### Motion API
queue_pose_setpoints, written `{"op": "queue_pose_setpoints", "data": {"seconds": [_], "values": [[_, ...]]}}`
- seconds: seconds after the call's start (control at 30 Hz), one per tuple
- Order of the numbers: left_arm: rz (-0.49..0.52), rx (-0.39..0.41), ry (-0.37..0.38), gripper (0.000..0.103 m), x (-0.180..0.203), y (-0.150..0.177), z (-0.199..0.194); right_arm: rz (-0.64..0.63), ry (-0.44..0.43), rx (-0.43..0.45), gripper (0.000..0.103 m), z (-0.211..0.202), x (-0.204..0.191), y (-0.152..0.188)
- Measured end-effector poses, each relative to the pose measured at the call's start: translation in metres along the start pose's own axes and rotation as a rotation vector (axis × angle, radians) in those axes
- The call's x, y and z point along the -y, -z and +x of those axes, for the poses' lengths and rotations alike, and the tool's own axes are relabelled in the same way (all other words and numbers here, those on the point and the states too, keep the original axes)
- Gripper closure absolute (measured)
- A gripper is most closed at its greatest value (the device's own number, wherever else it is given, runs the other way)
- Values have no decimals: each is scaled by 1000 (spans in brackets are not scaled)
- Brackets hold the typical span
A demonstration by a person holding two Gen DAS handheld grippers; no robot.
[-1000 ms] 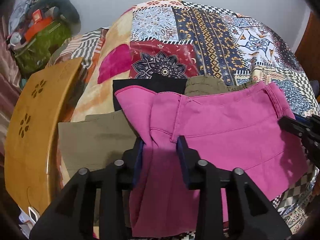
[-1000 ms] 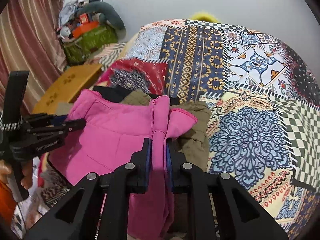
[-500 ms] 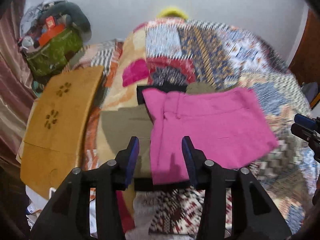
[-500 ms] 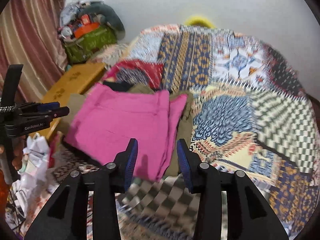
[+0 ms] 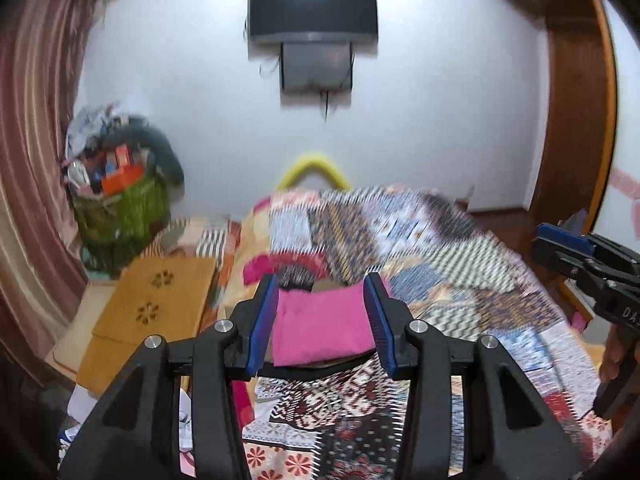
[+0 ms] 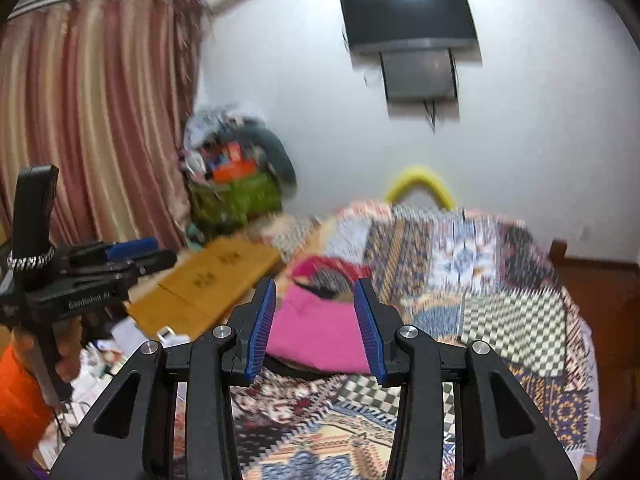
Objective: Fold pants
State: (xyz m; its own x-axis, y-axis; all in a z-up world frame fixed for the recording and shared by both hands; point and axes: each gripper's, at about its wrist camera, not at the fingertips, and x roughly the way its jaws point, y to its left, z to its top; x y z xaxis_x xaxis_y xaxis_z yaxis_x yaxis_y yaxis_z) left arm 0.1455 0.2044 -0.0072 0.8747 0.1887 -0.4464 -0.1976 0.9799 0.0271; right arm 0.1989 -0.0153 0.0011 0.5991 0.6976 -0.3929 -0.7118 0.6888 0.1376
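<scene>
The pink pants lie folded flat on a stack of olive and black garments on the patchwork bedspread. My left gripper is open, high above and well back from them, with nothing between its blue pads. My right gripper is also open and empty, raised and drawn back from the pink pants. In the left wrist view the right gripper shows at the right edge. The right wrist view has the left gripper at the left, held by a hand.
A wooden lap table leans at the bed's left side, and a green basket piled with clutter stands beyond it. A striped curtain hangs on the left, a TV on the far wall. A wooden door frame is at right.
Both grippers have let go of the pink pants, opened, and pulled back and up. The pants now lie folded on the stack, far smaller in both views.
</scene>
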Motion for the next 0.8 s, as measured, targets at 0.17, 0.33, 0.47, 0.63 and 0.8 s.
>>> {"op": "queue_pose_setpoints", "data": {"seconds": [0.17, 0.33, 0.47, 0.63, 0.8], "values": [[9, 127, -16, 59, 19, 4, -74, -49, -18, 130, 66, -64, -37, -5], [14, 226, -36, 52, 34, 16, -129, -68, -20, 216, 61, -103, -62, 5], [9, 282, -66, 24, 39, 27, -155, -80, 20, 265, 44, -120, -75, 17], [12, 311, -81, 6, 43, 37, -169, -63, 51, 301, 12, -130, -77, 20], [2, 320, -67, 0, 42, 41, -175, -58, 99, 314, 0, -136, -78, 23]]}}
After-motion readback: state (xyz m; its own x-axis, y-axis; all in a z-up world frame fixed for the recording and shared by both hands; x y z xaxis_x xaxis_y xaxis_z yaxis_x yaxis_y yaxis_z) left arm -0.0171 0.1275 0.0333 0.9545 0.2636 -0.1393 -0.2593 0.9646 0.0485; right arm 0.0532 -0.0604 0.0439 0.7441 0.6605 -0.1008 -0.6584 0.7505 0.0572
